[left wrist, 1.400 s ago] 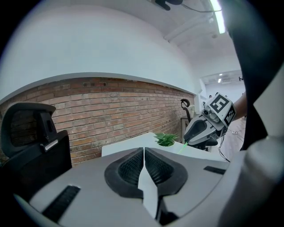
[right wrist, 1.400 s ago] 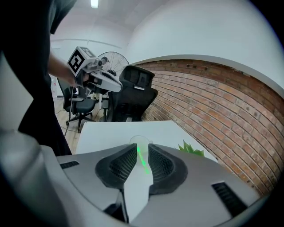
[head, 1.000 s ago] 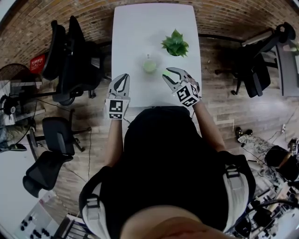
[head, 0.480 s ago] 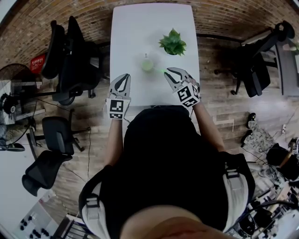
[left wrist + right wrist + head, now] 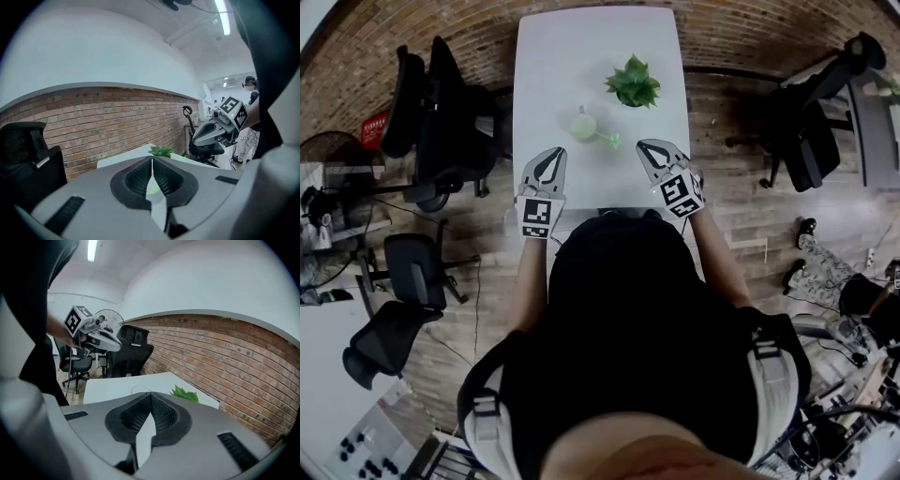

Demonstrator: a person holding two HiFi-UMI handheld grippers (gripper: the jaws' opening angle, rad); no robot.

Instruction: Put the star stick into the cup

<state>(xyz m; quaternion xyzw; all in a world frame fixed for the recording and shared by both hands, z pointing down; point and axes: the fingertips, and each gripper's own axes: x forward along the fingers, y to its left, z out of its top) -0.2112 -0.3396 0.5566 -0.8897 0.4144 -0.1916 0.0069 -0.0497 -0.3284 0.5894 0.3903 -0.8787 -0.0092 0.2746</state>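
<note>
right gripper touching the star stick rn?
Apart. Head view shows bare table between the right gripper and star stick; its jaws just closed on nothing.

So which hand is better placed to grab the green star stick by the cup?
Right, probably. The star stick extends from the cup toward the right gripper, whose tips sit nearer it than those of the left gripper. The right jaws have just closed on nothing and must reopen first.

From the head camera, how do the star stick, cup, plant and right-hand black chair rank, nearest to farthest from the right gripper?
From the right gripper:
1. Star stick, just left of it.
2. Cup, further left, and plant, beyond it: too close to call.
3. Black chair, on the floor, far right.
</note>
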